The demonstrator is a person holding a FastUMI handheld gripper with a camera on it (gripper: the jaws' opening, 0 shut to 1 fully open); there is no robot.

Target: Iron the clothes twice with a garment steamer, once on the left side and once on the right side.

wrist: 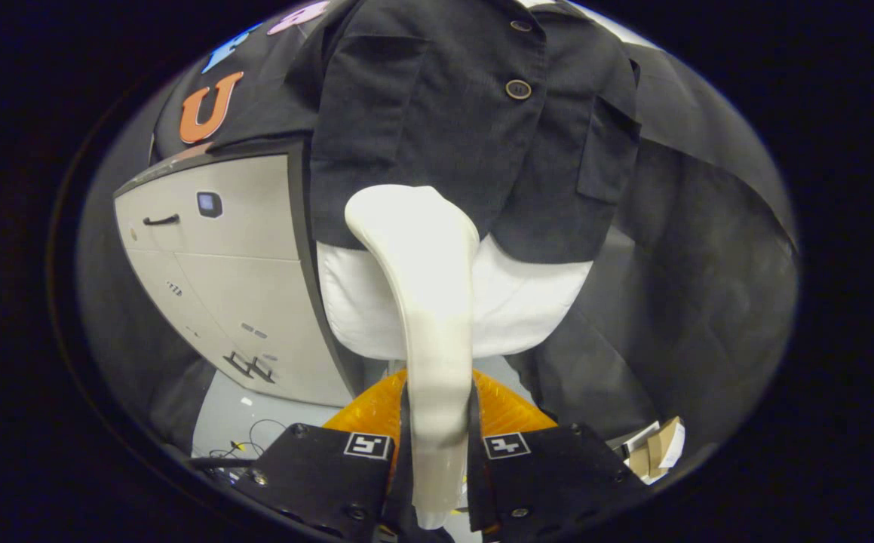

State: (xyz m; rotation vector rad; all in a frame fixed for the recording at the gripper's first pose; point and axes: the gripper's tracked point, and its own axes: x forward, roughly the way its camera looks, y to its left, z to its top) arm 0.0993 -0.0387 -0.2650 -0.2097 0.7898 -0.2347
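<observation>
1. Claw (437, 434) pinching the garment steamer (425, 302); both fingers press on its white handle, one each side.
2. Steamer rises up and ahead from between the fingers, its broad head at the lower hem of the dark jacket (467, 128), left of the button line. Whether the head touches the fabric, cannot tell.
3. Jacket hangs upright just beyond the fingers, buttoned, two buttons (518, 89) visible, a patch pocket on each front panel.
4. White garment (527, 302) hangs out below the jacket hem, partly hidden by the steamer handle.
5. Orange ribbed thing (508, 411) low behind the fingers, mostly hidden by claw and handle; what it is, cannot tell.
6. Grey cabinet (218, 271) left of the jacket, with a dark handle and a small panel, near the jacket's left edge.
7. Black cloth wall (693, 286) behind and right of the jacket.
8. Cables (248, 441) on the floor, left of the fingers.
9. Cardboard bits (659, 449) low on the right, beside the claw.
</observation>
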